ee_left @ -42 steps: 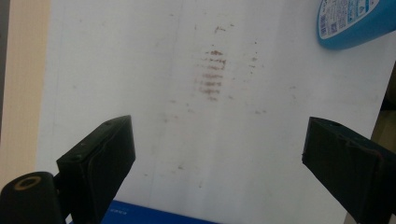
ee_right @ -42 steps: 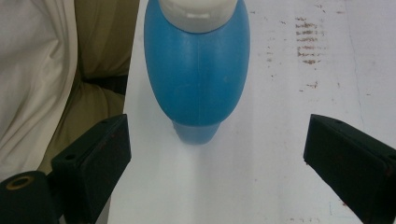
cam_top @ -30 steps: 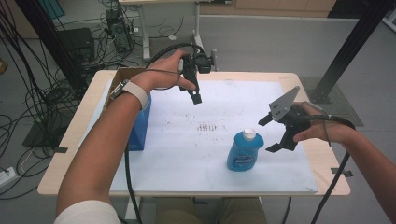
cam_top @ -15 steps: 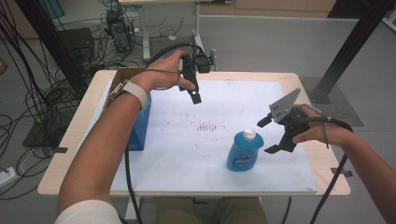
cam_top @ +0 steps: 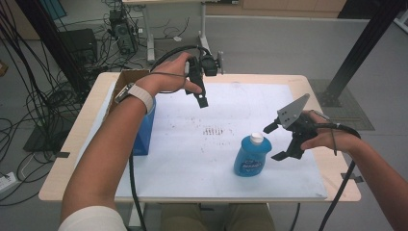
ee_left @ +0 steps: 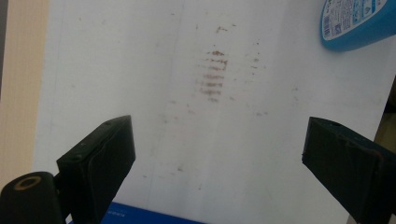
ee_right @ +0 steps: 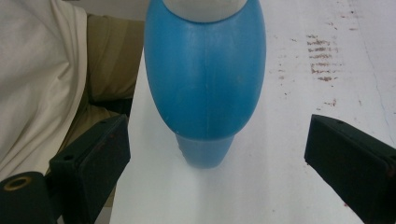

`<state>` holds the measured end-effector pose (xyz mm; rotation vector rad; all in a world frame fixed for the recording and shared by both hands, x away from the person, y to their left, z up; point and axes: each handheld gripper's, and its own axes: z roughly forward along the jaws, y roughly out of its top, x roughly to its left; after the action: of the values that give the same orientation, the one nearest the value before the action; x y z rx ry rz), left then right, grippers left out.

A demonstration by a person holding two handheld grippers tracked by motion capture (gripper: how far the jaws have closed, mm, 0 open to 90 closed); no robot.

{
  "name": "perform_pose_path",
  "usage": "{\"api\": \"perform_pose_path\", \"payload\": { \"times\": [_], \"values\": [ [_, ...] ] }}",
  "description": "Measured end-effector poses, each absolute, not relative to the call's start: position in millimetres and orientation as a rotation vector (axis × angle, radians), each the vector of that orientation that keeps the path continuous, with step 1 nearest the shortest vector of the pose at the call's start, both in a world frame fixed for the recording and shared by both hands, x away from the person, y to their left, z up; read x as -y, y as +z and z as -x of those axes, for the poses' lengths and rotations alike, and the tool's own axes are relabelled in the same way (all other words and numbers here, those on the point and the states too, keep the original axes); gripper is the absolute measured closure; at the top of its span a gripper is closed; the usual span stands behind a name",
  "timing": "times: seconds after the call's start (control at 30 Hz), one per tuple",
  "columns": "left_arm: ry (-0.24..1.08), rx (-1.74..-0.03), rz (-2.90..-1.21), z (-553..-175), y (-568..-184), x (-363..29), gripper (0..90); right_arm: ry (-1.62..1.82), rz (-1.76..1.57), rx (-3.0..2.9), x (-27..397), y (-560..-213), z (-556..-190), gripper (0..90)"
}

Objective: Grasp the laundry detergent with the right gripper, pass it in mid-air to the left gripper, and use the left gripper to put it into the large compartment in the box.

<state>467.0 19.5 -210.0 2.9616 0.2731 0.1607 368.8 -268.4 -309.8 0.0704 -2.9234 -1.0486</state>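
Your right tongs (cam_top: 280, 142), spread and empty, sit just beside the upright blue bottle (cam_top: 251, 155) on the desk (cam_top: 308, 86), probably level with its body, while your left tongs (cam_top: 202, 101), also spread, hang well beyond the bottle.

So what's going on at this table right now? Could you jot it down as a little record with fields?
Surface: white sheet with faint brown marks, on a wooden table
Main item: blue bottle with white cap, standing upright
Right hand-held gripper: jaws open, beside the bottle, not touching it
Left hand-held gripper: jaws open, nothing between them, held above the sheet
Other item: blue box at the sheet's left edge
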Motion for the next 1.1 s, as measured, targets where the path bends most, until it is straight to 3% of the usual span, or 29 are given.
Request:
{"api": "perform_pose_path", "payload": {
  "times": [1.1],
  "values": [
    [0.155,-0.273,-2.966,-468,-213,-17,10.1,-1.228,-0.045,2.85,270,-338,-368,4.8]
  ]
}}
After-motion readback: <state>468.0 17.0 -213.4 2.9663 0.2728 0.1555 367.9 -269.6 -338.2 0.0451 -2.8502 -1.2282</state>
